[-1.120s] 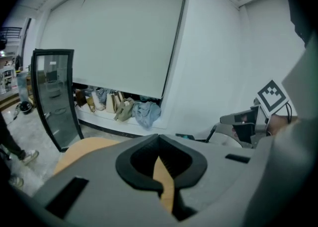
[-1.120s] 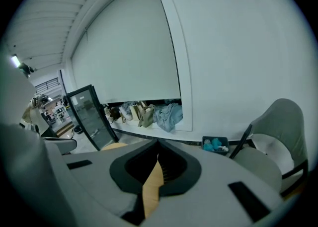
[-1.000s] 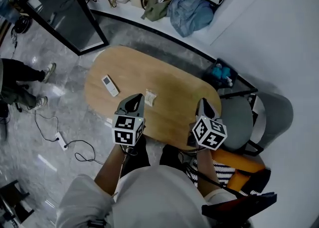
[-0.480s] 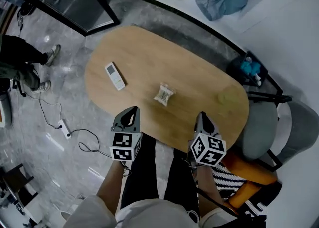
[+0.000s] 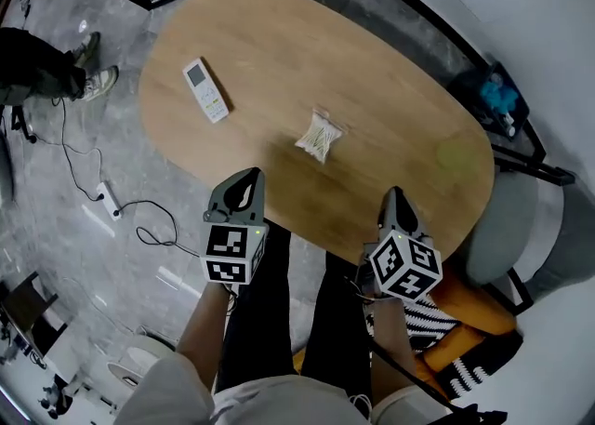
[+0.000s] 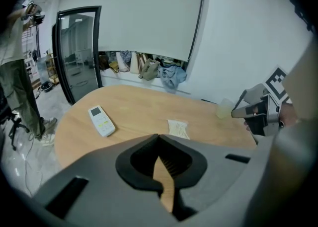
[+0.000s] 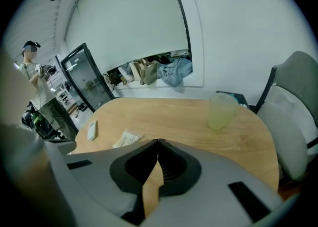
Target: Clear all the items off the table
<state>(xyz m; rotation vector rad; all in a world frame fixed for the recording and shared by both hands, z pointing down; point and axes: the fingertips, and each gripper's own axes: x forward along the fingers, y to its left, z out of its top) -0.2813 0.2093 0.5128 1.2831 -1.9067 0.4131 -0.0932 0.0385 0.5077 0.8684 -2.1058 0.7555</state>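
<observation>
Wooden bench (image 5: 279, 51) draws nearer as we lower left claw (image 5: 244, 181) and right claw (image 5: 395, 198), both closed on nothing; remote (image 5: 205, 90), packet (image 5: 320, 133) and cup (image 5: 453, 154) await clearing.

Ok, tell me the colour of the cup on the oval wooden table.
The translucent plastic cup is pale yellow-green, clearest in the right gripper view.

Left claw (image 5: 247, 178) and right claw (image 5: 394, 196) have matte grey shells that taper to a point, with black ribbed pads set in a dark hollow; behind each sits a white cube, left cube (image 5: 231, 254) and right cube (image 5: 405, 265), printed with black square markers; the person wears a pale short-sleeved top (image 5: 270, 403) and black trousers (image 5: 258, 321).
</observation>
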